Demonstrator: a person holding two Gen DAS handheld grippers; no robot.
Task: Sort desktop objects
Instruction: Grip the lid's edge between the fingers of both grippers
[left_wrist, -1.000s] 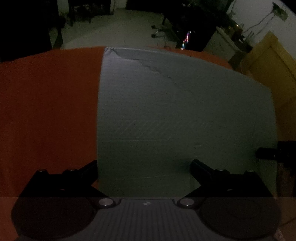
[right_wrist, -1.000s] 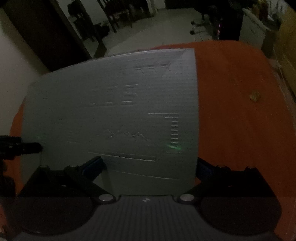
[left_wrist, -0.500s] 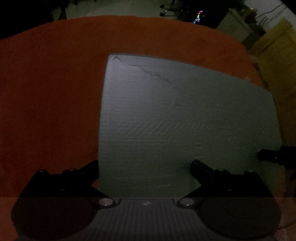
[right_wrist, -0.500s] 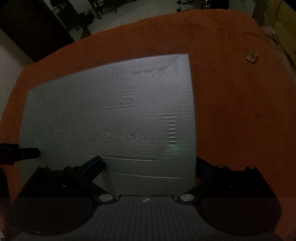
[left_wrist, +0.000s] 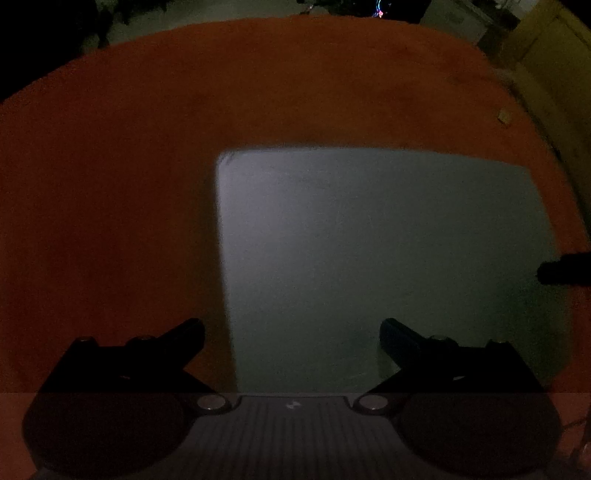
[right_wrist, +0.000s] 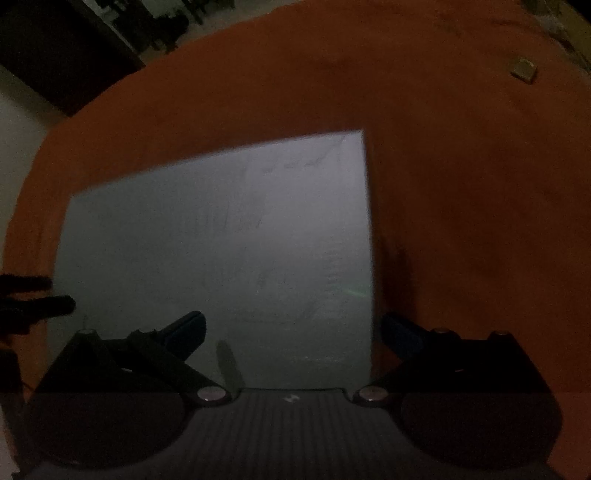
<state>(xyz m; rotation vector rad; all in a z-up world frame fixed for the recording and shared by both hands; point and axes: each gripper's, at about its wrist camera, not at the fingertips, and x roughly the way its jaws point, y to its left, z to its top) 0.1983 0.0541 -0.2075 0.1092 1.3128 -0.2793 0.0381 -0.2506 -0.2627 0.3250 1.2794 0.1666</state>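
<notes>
A large grey board (left_wrist: 369, 258) lies over the orange-red tabletop (left_wrist: 110, 184); the image is dim and blurred. My left gripper (left_wrist: 291, 328) is open at the board's near left corner, its left finger off the edge and its right finger over the board. My right gripper (right_wrist: 291, 328) is open at the near right corner of the board (right_wrist: 221, 240), with the right finger past the board's edge. Each view shows the other gripper's dark fingers at the side: the right one's fingers (left_wrist: 565, 271) and the left one's fingers (right_wrist: 37, 295). I cannot tell what carries the board.
A small tan square object (right_wrist: 522, 69) rests on the table (right_wrist: 461, 184) at the far right, also seen as the same tan square (left_wrist: 504, 116). A yellowish cabinet (left_wrist: 546, 55) stands beyond the table's right side. Dark furniture and pale floor lie past the far edge.
Both views have tipped downward. The board's far edge, which reached past the table's far edge, now sits well inside the tabletop. Jaws stay equally wide.
</notes>
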